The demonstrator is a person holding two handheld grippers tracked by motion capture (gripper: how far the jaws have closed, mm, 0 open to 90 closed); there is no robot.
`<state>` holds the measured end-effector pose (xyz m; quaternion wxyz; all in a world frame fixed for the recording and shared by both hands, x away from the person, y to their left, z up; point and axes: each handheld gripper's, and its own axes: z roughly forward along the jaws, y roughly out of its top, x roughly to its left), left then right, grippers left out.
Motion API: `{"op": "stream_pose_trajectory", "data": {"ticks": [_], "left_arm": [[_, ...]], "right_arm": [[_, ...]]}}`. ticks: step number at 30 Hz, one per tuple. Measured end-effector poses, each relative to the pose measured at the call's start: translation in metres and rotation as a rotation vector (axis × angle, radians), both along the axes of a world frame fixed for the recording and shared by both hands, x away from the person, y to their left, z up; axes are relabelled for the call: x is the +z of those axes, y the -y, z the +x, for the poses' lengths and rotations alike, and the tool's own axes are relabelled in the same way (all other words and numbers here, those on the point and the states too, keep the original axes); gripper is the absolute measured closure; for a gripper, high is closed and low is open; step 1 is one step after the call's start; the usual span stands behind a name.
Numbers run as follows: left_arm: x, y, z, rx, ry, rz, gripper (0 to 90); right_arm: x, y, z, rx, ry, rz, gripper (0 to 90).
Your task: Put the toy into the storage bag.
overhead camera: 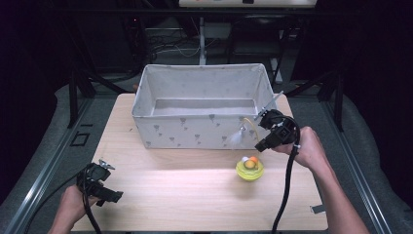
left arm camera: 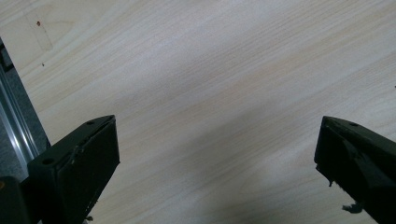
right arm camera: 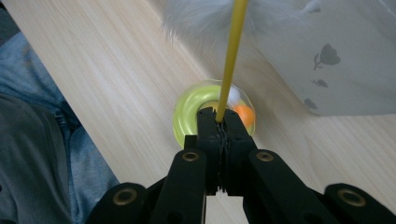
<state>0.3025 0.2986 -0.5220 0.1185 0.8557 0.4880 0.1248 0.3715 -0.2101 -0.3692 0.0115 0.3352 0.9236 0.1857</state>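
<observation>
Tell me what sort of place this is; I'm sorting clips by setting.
Probably a lab recording station: a wooden table on a metal frame, cables behind, dark surroundings, and a fabric storage bin.

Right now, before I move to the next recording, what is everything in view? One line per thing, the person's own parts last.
Pale wooden table: one, light wood, under everything.
Grey fabric storage bin with small dark prints: one, far middle of table, open top, inside looks empty.
Yellow-green round ring toy holding white and orange balls: one, on table in front of bin's right end.
Thin yellow stick with white feather tuft: one, clamped in right gripper, feather by bin's front wall.
Left gripper: black, jaws wide apart over bare table, near-left corner.
Right gripper: black, jaws shut on stick, above ring toy.
</observation>
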Motion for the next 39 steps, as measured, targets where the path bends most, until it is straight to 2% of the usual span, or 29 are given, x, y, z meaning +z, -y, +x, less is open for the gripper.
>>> {"op": "stream_pose_trajectory", "data": {"ticks": [12, 15, 21, 27, 36, 39], "left_arm": [[-0.001, 0.000, 0.000, -0.003, -0.003, 0.002, 0.2], [-0.001, 0.000, 0.000, -0.003, -0.006, -0.001, 0.2], [-0.001, 0.000, 0.000, -0.006, -0.001, 0.000, 0.2], [-0.001, 0.001, 0.000, -0.005, -0.002, -0.002, 0.2], [-0.002, 0.001, -0.001, -0.007, -0.002, 0.002, 0.2], [-0.003, 0.002, 0.000, -0.009, -0.005, 0.003, 0.2]], "right_arm": [[0.016, -0.001, 0.009, 0.045, 0.002, 0.001, 88.7], [0.020, 0.000, 0.010, 0.045, 0.003, 0.021, 88.7], [0.027, 0.001, 0.012, 0.048, 0.006, 0.027, 88.6], [0.036, -0.002, 0.013, 0.062, 0.010, 0.008, 88.6], [0.052, -0.006, 0.014, 0.068, 0.021, 0.032, 88.6], [0.055, -0.007, 0.014, 0.077, 0.021, 0.025, 88.7]]}}
